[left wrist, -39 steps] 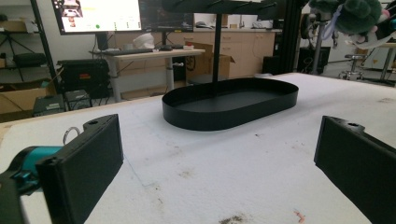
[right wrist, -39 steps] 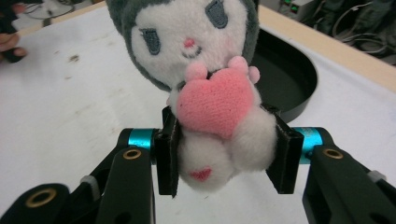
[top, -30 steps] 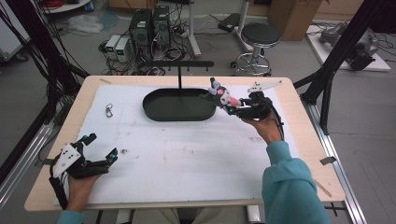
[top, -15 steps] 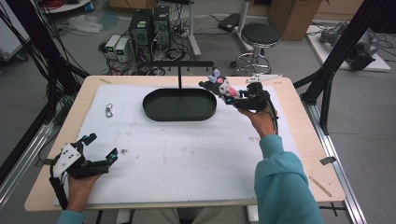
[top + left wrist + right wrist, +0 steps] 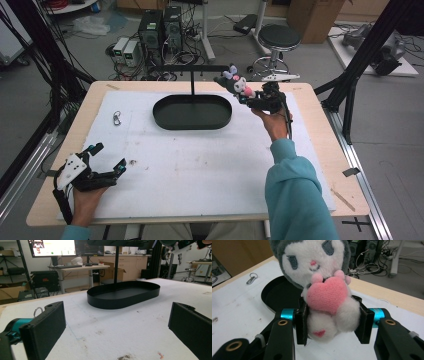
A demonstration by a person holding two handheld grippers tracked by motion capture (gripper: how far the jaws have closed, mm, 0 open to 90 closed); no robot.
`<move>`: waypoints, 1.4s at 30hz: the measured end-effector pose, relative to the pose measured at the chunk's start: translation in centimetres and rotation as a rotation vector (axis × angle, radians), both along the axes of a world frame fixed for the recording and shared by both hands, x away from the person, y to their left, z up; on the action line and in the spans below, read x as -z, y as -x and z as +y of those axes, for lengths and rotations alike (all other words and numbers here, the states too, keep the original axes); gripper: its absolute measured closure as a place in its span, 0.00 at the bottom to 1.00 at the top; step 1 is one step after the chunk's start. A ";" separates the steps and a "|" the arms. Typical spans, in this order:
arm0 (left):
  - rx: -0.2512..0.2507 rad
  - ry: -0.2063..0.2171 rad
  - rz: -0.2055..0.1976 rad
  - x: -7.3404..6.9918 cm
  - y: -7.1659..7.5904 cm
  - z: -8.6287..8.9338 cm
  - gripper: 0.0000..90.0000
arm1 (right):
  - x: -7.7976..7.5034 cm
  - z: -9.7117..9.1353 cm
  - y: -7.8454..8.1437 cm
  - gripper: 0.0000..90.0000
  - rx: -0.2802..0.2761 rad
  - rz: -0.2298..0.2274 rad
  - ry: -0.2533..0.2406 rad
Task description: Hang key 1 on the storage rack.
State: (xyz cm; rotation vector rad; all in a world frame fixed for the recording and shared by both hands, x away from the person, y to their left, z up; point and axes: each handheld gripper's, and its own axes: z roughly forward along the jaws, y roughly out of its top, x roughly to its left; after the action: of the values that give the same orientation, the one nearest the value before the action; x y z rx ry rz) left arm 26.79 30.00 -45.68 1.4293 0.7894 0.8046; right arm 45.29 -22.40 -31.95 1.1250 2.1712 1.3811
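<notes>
Right tool clenched on the plush toy — in the right gripper view both pads squeeze its white body, pink heart facing the camera. In the high view it sits upper centre-right of frame, held above the bench, just right of the black oval tray and beside the crossbar of the stand. Left tool at lower left, released — jaws wide apart with nothing between them, low over the white mat. Small metal clip lies left of the tray.
</notes>
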 end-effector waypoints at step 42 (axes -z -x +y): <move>-0.001 0.008 0.002 0.0 0.0 0.0 0.02 | -1.0 1.5 -2.3 0.60 0.106 0.011 -0.002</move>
State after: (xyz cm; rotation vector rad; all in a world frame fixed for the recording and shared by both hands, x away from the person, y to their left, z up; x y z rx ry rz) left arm 26.80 30.03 -45.69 1.4224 0.7940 0.8005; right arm 47.60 -20.91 -30.98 1.2325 2.0857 1.3348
